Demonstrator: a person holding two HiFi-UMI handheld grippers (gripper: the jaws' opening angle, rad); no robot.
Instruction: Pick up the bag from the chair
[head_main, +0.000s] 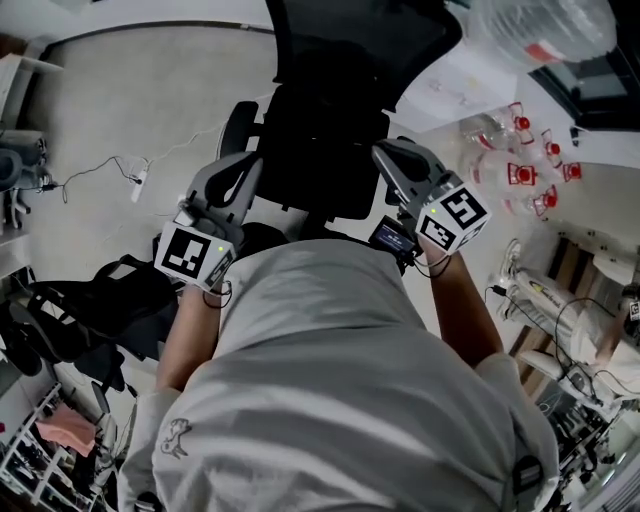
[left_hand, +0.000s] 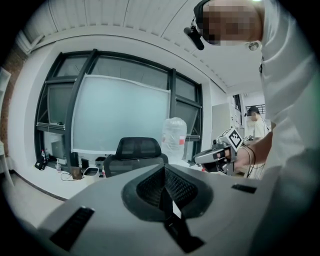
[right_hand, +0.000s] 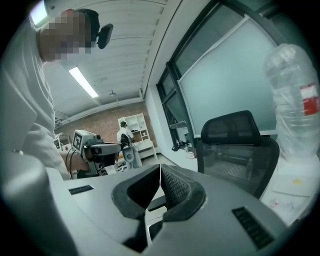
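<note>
A black mesh office chair (head_main: 330, 110) stands right in front of me, its back also showing in the left gripper view (left_hand: 137, 152) and the right gripper view (right_hand: 240, 145). Its seat is dark, and I cannot make out a bag on it. A black bundle with straps (head_main: 105, 300) lies low at the left. My left gripper (head_main: 243, 168) hangs near the chair's left armrest, shut and holding nothing (left_hand: 164, 187). My right gripper (head_main: 388, 152) is raised by the chair's right side, also shut on nothing (right_hand: 160, 186).
A large clear water bottle (head_main: 540, 25) stands on the white desk (head_main: 450, 95) to the right of the chair. Small red-capped bottles (head_main: 520, 170) lie beyond it. A cable (head_main: 120, 165) crosses the floor at left. Shelving and gear crowd both lower corners. Another person (right_hand: 124, 131) stands far off.
</note>
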